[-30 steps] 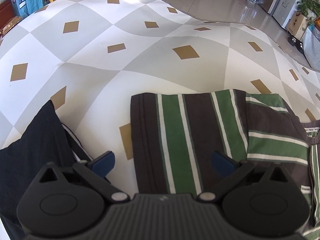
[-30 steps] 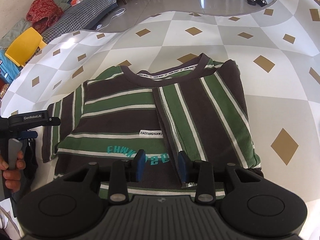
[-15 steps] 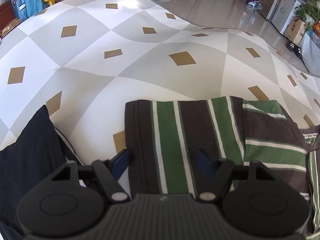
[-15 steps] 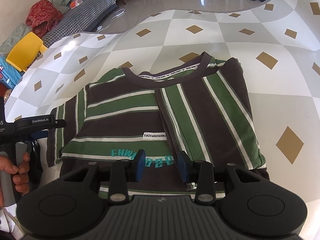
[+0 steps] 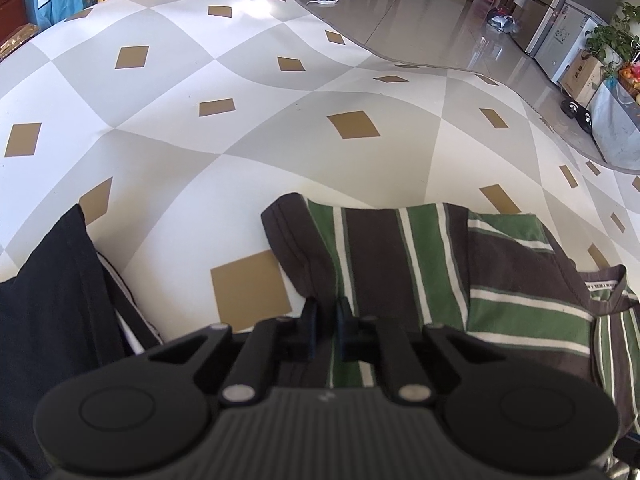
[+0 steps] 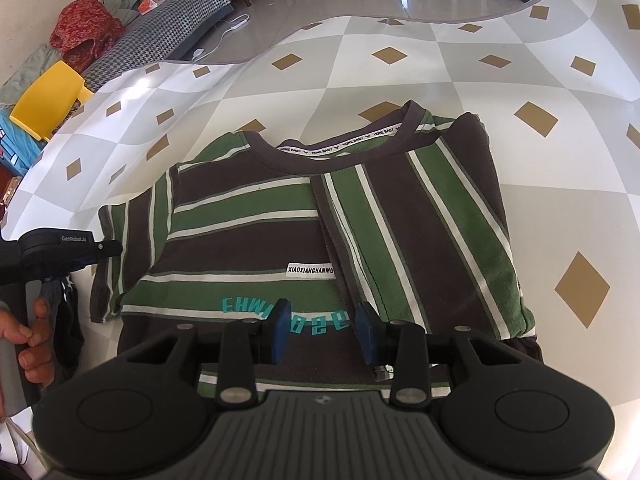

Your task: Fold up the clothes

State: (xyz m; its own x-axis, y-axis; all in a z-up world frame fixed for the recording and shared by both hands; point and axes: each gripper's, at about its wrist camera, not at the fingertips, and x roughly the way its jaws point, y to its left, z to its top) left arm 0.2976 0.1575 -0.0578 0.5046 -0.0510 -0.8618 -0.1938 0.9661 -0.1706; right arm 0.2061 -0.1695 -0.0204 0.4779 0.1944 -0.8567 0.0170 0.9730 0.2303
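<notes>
A brown, green and white striped t-shirt (image 6: 320,216) lies on the diamond-patterned cloth, its right side folded over the middle and its collar at the far side. Its left sleeve (image 5: 360,256) sticks out. My left gripper (image 5: 327,326) is shut on the sleeve's hem, which puckers between the pads. From the right wrist view the left gripper (image 6: 104,250) sits at the shirt's left edge. My right gripper (image 6: 323,330) hovers open over the lower front of the shirt, near the teal lettering, holding nothing.
A dark folded garment (image 5: 48,308) lies left of the shirt. The patterned cloth (image 5: 280,128) stretches far ahead. A yellow chair (image 6: 48,104), a houndstooth sofa (image 6: 168,36) and the tiled floor lie beyond the cloth's edge.
My left gripper moved to the sleeve hem and closed on it, and the sleeve edge has bunched up. The right gripper has stayed open over the shirt, almost unmoved.
</notes>
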